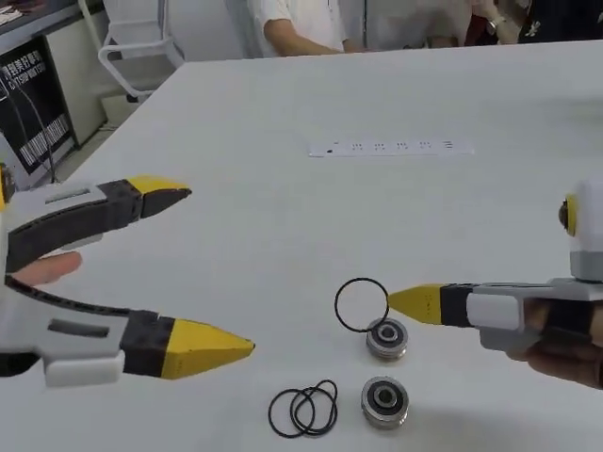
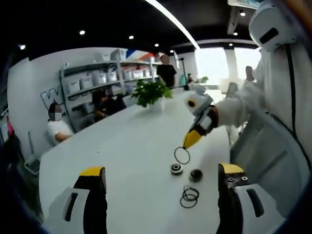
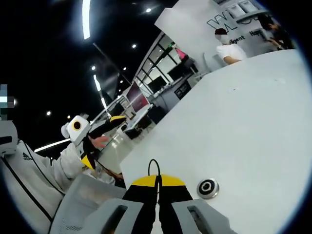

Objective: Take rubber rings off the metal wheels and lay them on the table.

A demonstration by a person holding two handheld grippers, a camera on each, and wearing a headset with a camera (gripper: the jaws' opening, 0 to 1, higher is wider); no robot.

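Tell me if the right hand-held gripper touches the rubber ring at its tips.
Touching: in the right gripper view, the right hand-held gripper pinches the rubber ring between its shut jaws.

A black ring (image 1: 362,304) sits pinched in the right gripper (image 1: 394,301), just above the far wheel (image 1: 387,338). The near wheel (image 1: 384,399) lies flat beside overlapping loose rings (image 1: 303,409).

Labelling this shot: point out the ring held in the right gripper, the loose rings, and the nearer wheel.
held ring (image 1: 336,304), head view, its left arc.
loose rings (image 1: 303,408), head view, where they overlap.
nearer wheel (image 1: 384,397), head view, its hub.
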